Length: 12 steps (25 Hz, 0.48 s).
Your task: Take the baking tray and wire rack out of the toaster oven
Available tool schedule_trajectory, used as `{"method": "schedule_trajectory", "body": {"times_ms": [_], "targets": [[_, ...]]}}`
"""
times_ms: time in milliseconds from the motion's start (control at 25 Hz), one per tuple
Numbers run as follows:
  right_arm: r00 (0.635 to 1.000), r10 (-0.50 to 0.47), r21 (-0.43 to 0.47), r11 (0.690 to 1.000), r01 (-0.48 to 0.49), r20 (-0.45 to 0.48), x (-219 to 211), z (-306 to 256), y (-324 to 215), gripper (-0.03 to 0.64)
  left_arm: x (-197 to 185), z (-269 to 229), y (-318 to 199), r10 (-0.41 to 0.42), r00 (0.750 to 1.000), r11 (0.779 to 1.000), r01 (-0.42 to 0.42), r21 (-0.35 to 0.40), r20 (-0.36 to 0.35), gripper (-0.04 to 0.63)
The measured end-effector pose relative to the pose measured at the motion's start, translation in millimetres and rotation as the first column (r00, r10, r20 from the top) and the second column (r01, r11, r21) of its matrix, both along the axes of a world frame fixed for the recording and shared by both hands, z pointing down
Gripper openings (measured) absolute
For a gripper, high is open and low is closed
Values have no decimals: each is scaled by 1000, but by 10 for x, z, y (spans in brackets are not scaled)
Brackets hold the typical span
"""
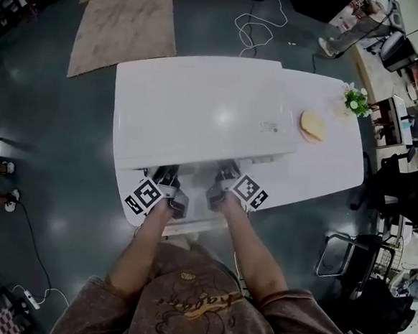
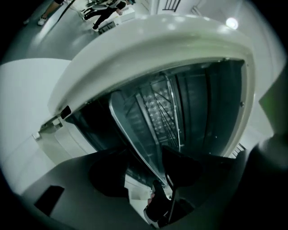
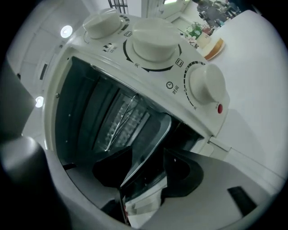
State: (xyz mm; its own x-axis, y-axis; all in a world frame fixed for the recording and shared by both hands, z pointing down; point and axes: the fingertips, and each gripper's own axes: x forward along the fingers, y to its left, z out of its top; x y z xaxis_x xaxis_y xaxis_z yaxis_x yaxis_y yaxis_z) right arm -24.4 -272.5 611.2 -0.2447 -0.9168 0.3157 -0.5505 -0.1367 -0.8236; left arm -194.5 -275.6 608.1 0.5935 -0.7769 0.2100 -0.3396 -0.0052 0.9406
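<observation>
The person's forearms (image 1: pixel 142 250) reach to the open front of the toaster oven (image 1: pixel 199 104). Left gripper (image 2: pixel 143 155) and right gripper (image 3: pixel 147 155) stand released, jaws astride the near rim of the baking tray (image 3: pixel 146 134). The wire rack (image 3: pixel 120 117) lies farther inside.

On the toaster oven (image 1: pixel 199 104), the control panel (image 3: pixel 148 67) carries a clock symbol and two small characters beside the timer knob (image 3: pixel 206 85), plus a tick scale with what looks like "10". Small square symbols flank the middle knob (image 3: pixel 155 42). The sticker (image 1: pixel 269 127) on the oven's top is too small to read.
</observation>
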Motion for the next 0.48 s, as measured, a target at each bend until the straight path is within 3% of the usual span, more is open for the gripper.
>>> {"method": "schedule_trajectory", "body": {"times_ms": [320, 480], "targets": [[999, 35, -9, 999, -35, 32, 82, 69, -100, 133, -4, 149, -100, -35, 999, 997, 32, -68, -40, 112], [997, 35, -24, 999, -33, 63, 127, 90, -84, 124, 32, 176, -90, -46, 997, 996, 41, -80, -56, 103]]}}
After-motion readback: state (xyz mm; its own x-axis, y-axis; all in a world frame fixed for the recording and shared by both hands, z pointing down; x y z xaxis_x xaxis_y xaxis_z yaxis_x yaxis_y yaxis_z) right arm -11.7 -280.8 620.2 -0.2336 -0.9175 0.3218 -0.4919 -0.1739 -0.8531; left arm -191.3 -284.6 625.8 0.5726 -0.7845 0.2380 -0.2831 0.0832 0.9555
